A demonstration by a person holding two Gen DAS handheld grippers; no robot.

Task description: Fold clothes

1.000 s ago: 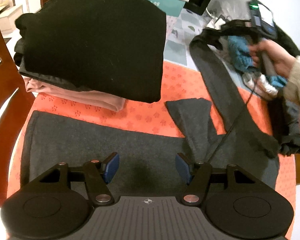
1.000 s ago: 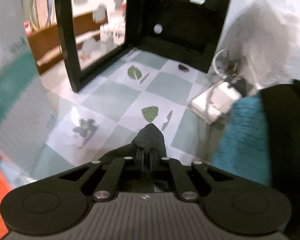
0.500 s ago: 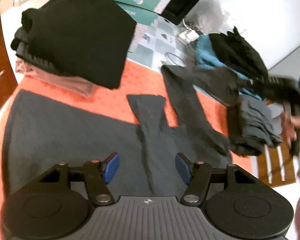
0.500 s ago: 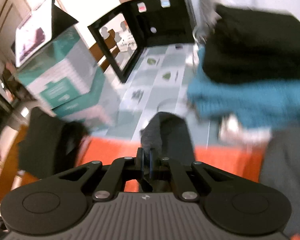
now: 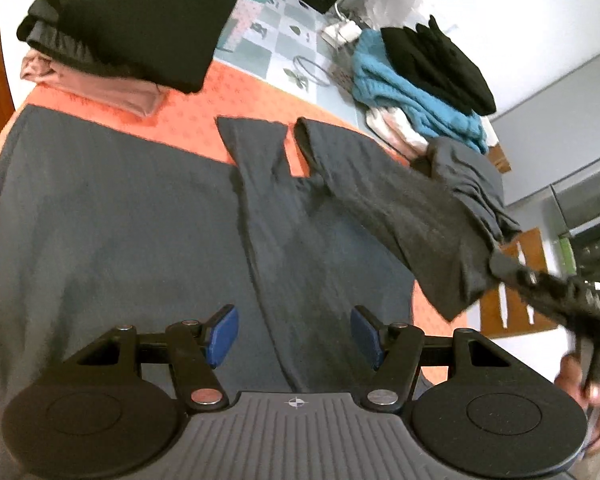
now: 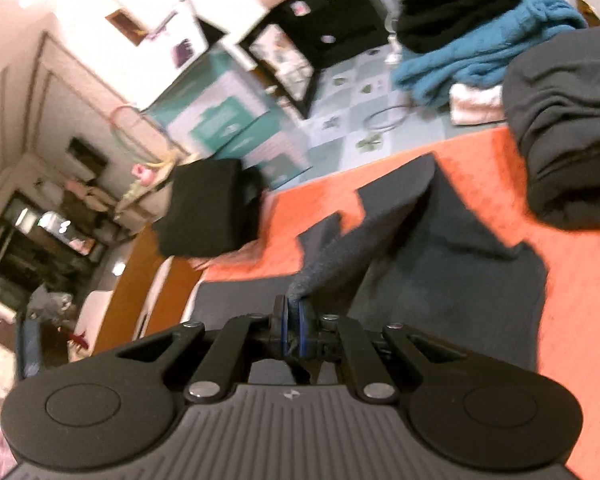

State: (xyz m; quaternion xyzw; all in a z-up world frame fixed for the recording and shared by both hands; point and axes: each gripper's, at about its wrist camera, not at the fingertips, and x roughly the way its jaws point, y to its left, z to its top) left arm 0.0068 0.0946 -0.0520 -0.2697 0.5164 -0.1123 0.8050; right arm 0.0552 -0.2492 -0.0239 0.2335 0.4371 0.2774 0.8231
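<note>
A dark grey long-sleeved top lies flat on the orange cloth. One sleeve is folded over its body. My left gripper hovers open above the body, nothing between its blue pads. The other sleeve is lifted off the table toward the right, with my right gripper shut on its end. In the right wrist view the right gripper pinches that sleeve, which stretches away over the top.
A stack of folded clothes, black over pink, sits at the far left. A pile with a blue knit, black garments and a grey bundle lies far right. Boxes stand behind. A person's hand holds the right gripper.
The right gripper has swung from the far checkered end back over the orange cloth to the near right, drawing the sleeve with it. The left gripper has shifted over the top, still open.
</note>
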